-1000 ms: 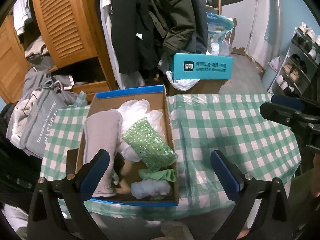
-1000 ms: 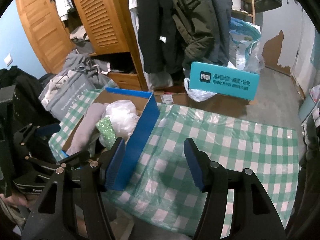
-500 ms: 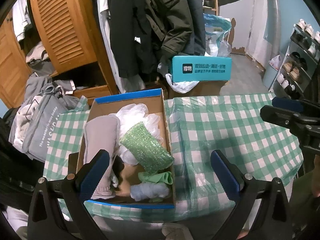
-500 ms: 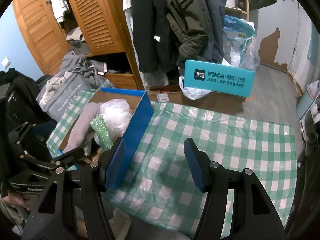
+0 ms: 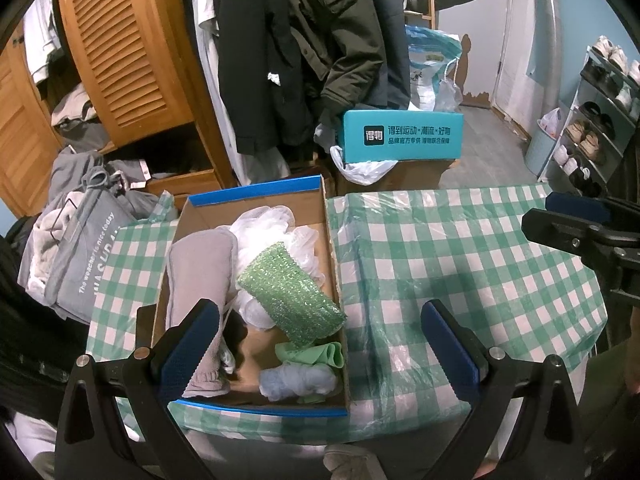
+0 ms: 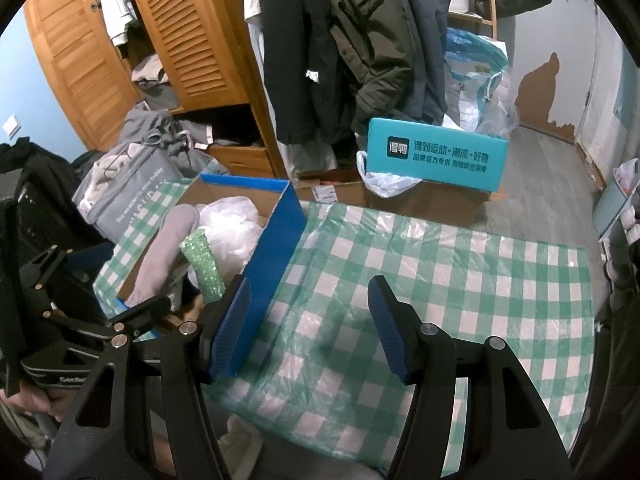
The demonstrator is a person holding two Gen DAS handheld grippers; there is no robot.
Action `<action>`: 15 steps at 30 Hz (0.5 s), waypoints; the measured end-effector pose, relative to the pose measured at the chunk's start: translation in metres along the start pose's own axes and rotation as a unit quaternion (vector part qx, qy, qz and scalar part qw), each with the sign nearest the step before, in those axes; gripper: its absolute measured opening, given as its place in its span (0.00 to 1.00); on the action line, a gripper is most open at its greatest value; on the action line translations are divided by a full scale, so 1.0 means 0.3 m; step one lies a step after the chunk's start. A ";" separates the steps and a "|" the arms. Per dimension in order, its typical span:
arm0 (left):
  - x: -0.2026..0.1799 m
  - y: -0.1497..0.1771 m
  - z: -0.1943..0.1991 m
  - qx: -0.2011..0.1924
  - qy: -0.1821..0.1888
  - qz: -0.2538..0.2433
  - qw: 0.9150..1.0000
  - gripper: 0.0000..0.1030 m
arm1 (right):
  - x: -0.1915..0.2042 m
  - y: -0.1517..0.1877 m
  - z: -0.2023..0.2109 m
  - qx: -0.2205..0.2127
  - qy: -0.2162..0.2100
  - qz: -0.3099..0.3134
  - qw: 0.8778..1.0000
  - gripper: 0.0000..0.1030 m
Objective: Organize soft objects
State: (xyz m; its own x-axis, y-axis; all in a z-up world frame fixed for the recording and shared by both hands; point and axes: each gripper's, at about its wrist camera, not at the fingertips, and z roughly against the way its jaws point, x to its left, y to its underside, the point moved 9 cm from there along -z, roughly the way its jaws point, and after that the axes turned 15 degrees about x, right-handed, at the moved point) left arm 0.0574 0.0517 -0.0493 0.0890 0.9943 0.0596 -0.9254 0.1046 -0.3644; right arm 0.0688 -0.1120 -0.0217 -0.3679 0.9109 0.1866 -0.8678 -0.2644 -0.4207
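While cardboard box holds soft items, left tongs wide, right tongs wide, both empty.

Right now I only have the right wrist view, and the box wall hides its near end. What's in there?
Observer: A green cloth lies in the near right corner of the box, right behind that wall.
Operator: Anything beside it?
Observer: A pale blue cloth, nearer still, touching the green one.
Operator: Is the left gripper holding anything?
Observer: No. The left gripper is open and empty, pointed at the box.
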 end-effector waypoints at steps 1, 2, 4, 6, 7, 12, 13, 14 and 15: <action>0.000 0.000 0.000 0.000 0.000 0.000 1.000 0.99 | 0.000 -0.001 0.000 0.000 0.000 0.000 1.000 0.58; 0.000 0.000 0.000 0.000 0.000 0.000 1.000 0.99 | 0.000 0.000 0.000 0.000 0.000 0.000 1.000 0.58; 0.000 0.000 0.000 0.000 0.001 0.000 1.000 0.99 | -0.002 0.008 0.000 0.001 0.000 0.001 1.000 0.58; 0.000 0.001 -0.001 0.001 0.000 -0.001 1.000 0.99 | 0.001 0.010 -0.003 0.001 0.000 0.002 1.000 0.58; 0.000 0.001 0.000 0.001 0.000 -0.001 1.000 0.99 | 0.002 0.017 -0.004 0.001 0.000 0.001 1.000 0.58; 0.000 0.000 0.000 0.000 0.000 -0.001 1.000 0.99 | 0.003 0.013 -0.004 0.002 0.000 0.001 1.000 0.58; 0.000 0.000 -0.001 0.000 0.000 0.000 1.000 0.99 | 0.004 0.013 -0.004 0.002 -0.001 0.002 1.000 0.58; -0.001 0.000 -0.001 0.000 0.000 0.000 1.000 0.99 | 0.003 0.013 -0.004 0.001 0.000 0.002 1.000 0.58; 0.000 0.001 -0.001 0.000 0.000 -0.001 1.000 0.99 | 0.003 0.012 -0.004 0.001 0.000 0.002 1.000 0.58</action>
State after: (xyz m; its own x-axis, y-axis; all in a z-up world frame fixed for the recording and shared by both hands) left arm 0.0573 0.0518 -0.0497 0.0906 0.9941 0.0603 -0.9252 0.1064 -0.3642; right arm 0.0658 -0.1117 -0.0240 -0.3711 0.9101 0.1845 -0.8671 -0.2686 -0.4195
